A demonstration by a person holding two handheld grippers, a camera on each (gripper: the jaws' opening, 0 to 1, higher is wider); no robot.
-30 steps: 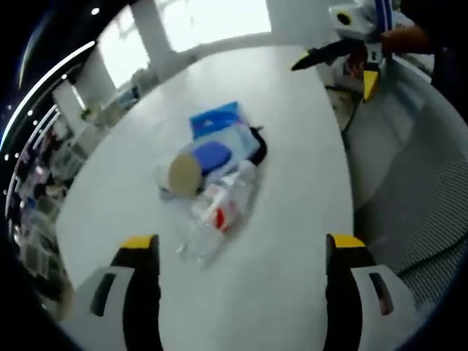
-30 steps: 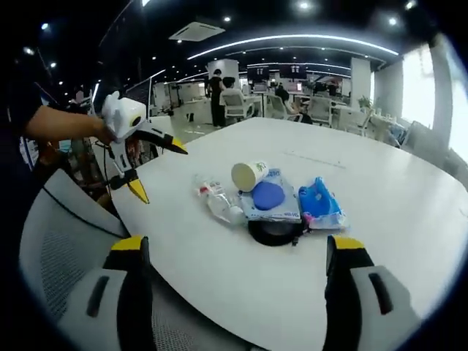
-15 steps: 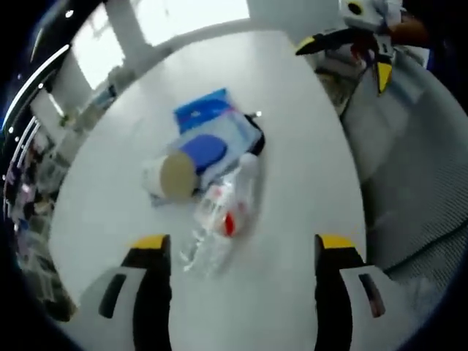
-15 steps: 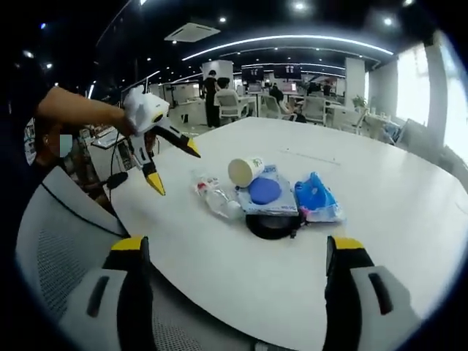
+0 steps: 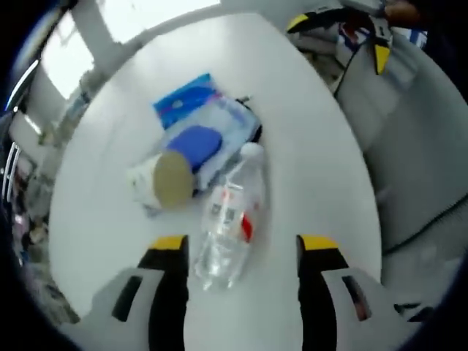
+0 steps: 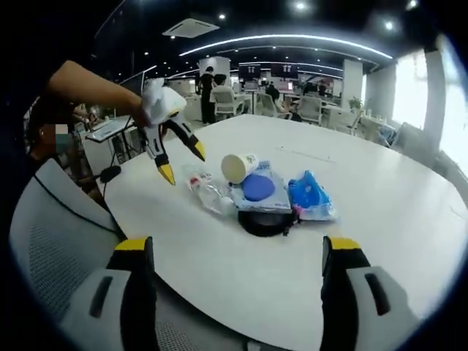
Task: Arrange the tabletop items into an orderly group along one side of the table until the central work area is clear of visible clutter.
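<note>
Round white table (image 6: 409, 212) in a lit open office — both grippers, left (image 5: 241, 252) and right (image 6: 238, 256), spread wide.

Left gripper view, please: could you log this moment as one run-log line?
left claw: open, above bottle | right claw: open, off table edge | cup, bottle, blue packs clustered mid-table | nothing held

Mesh chair (image 6: 51, 241) by the table edge — office desks (image 6: 292, 102) behind.
</note>
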